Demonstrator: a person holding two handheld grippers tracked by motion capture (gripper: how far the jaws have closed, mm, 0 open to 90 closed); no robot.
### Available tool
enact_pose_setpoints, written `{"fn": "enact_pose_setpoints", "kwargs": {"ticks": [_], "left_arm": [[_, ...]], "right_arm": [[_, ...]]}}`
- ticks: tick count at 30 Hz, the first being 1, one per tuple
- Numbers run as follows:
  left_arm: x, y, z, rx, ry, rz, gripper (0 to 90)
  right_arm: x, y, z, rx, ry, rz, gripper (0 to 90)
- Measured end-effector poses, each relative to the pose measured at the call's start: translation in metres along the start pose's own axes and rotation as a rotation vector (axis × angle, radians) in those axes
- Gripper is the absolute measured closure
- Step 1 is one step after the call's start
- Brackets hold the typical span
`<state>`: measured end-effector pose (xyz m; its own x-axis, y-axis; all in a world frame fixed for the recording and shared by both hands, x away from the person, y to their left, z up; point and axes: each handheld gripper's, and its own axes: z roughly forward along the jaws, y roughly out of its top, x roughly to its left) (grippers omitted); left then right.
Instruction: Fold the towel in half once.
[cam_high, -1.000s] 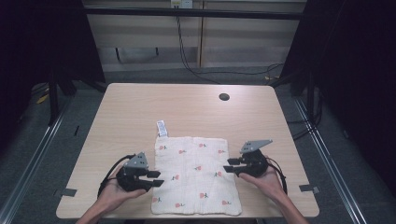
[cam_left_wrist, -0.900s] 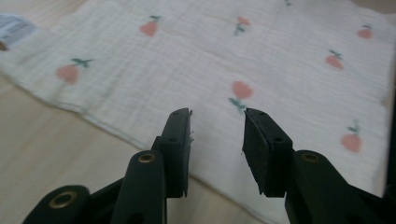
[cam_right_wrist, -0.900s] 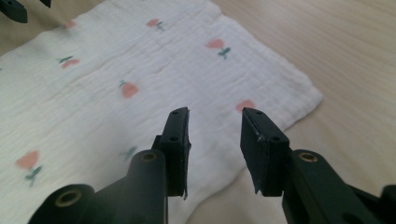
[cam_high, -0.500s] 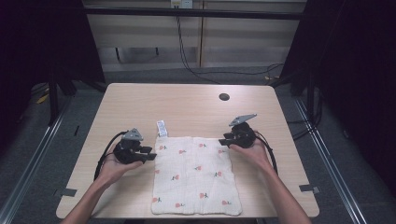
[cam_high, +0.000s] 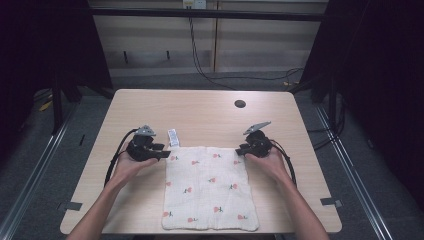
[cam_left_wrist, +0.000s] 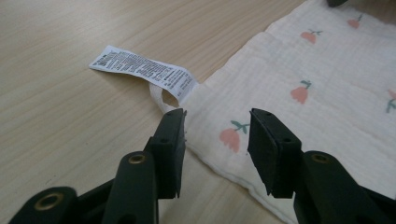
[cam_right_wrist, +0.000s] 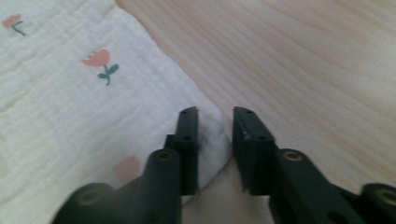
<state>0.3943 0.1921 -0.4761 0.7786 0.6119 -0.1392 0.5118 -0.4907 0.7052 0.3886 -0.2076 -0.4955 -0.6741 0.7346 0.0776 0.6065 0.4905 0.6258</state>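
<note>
From above, a white cloth (cam_high: 210, 187) printed with small red flowers lies flat on the near half of the wooden table (cam_high: 200, 112), its care label (cam_high: 173, 137) sticking out from the far left corner. The left gripper (cam_high: 161, 152) sits at that corner and the right gripper (cam_high: 240, 149) at the far right corner, each in a hand.

In the left gripper view, the jaws stand spread, having just been opening, with the cloth's (cam_left_wrist: 299, 74) corner edge lying between them unpinched; the label (cam_left_wrist: 144, 70) rests on bare wood just beyond.

In the right gripper view, the jaws have just been closing to a narrow gap, the cloth's (cam_right_wrist: 70, 107) rounded corner bunched between them against the left jaw; I cannot tell whether both pads press it.
</note>
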Motion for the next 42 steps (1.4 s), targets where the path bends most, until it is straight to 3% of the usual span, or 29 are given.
{"fn": "enact_pose_setpoints", "kwargs": {"ticks": [3,4,5,6,8,10,11,13,15,16,19,20,22,27,29,33,36,37,39,42], "left_arm": [[0.005,-0.002,0.007,0.012,0.015,-0.023,55.5],[0.008,-0.004,0.009,0.013,-0.009,-0.053,54.7],[0.011,-0.005,0.014,0.01,0.017,-0.069,56.0],[0.011,-0.005,0.014,0.01,0.017,-0.069,56.0],[0.011,-0.003,0.019,0.034,0.01,-0.044,55.9],[0.012,-0.003,0.021,0.033,0.006,-0.052,55.7],[0.012,-0.001,0.022,0.025,0.041,-0.043,55.7],[0.012,0.0,0.025,0.041,0.034,-0.024,59.1],[0.012,-0.002,0.027,0.048,0.053,-0.03,61.8],[0.013,-0.003,0.027,0.036,0.032,-0.033,62.0],[0.012,-0.002,0.028,0.035,0.037,-0.035,62.4],[0.008,-0.002,0.028,0.047,0.021,-0.003,62.4],[0.003,-0.001,0.028,0.066,0.041,0.044,62.7],[0.0,0.0,0.03,0.068,0.01,0.069,81.1],[0.0,0.0,0.03,0.073,-0.005,0.068,83.7],[0.007,-0.002,0.029,0.05,-0.031,0.016,86.3],[0.008,-0.001,0.025,0.04,-0.036,0.015,86.5],[0.008,0.0,0.02,0.014,-0.043,0.003,86.6],[0.007,0.001,0.017,0.009,-0.04,0.009,86.5],[0.007,0.004,0.005,-0.044,-0.048,-0.002,86.5]], "right_arm": [[0.0,-0.001,0.0,0.002,0.019,0.02,84.2],[0.0,-0.001,0.0,0.0,0.034,0.017,85.9],[0.0,-0.001,0.0,-0.002,0.031,0.017,86.6],[0.0,-0.001,0.0,-0.002,0.031,0.017,86.6],[-0.001,-0.003,0.0,-0.012,0.042,0.026,86.7],[-0.001,-0.003,0.0,-0.012,0.041,0.031,86.7],[-0.001,-0.003,0.0,-0.016,0.038,0.022,86.7],[-0.001,-0.003,0.0,-0.02,0.031,0.022,86.7],[-0.001,-0.004,0.0,-0.029,0.036,0.021,86.7],[-0.001,-0.005,0.0,-0.035,0.036,0.028,86.7],[0.001,-0.006,0.0,-0.039,0.03,0.054,86.6],[0.002,-0.006,-0.001,-0.034,0.029,0.055,86.7],[0.002,-0.007,-0.001,-0.039,0.025,0.058,86.7],[0.003,-0.007,0.0,-0.046,0.029,0.05,87.3],[0.003,-0.006,0.0,-0.046,0.034,0.053,87.4],[0.001,-0.005,-0.001,-0.073,0.051,0.078,87.5],[0.001,-0.001,-0.006,-0.087,0.049,0.067,87.5],[0.001,0.001,-0.016,-0.129,0.062,0.069,87.6],[0.002,0.001,-0.019,-0.131,0.062,0.067,87.6],[0.003,0.004,-0.031,-0.174,0.062,0.062,87.6]]}}
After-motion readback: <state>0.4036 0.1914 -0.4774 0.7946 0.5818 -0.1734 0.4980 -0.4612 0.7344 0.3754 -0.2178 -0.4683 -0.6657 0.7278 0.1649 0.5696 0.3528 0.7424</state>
